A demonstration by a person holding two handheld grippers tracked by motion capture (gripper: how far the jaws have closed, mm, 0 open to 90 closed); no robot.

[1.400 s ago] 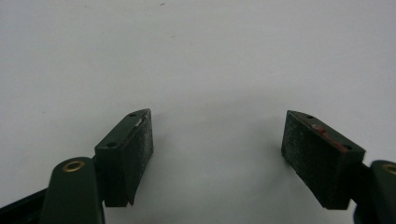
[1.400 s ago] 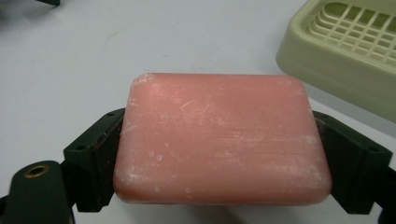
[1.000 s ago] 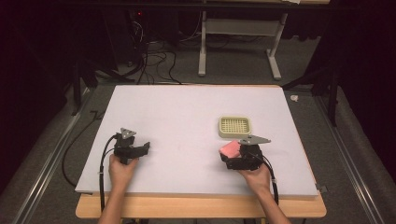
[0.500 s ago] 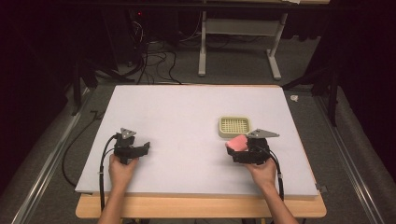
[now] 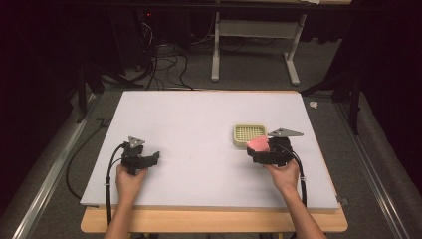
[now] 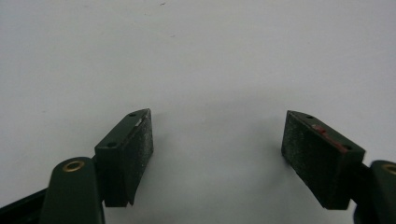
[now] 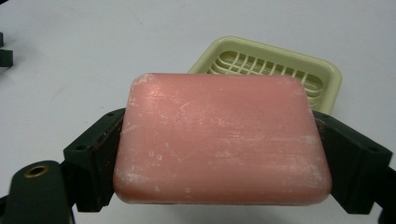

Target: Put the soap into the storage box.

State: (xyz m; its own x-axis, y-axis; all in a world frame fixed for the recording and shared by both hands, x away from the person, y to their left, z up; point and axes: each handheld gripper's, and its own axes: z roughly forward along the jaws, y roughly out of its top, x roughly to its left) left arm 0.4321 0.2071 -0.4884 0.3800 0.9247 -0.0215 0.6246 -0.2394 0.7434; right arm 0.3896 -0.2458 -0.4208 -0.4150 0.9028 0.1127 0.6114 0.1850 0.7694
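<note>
The right gripper [image 7: 224,154] pinches a pink bar of soap [image 7: 219,140] between its two black jaws, one pressed to each short end. In the high view this gripper [image 5: 259,149] sits at the near right of the table, just beside the pale green soap dish [image 5: 249,133]. The soap [image 5: 258,143] is raised, its far edge overlapping the near edge of the dish [image 7: 322,74], whose near part is hidden behind the bar. Whether the two touch cannot be told.

The left gripper [image 6: 217,149] has its jaws spread wide over bare tabletop. From above it [image 5: 152,158] rests at the near left, well apart from the dish.

The white table [image 5: 199,114] lies open between the grippers and out to its far edge.
</note>
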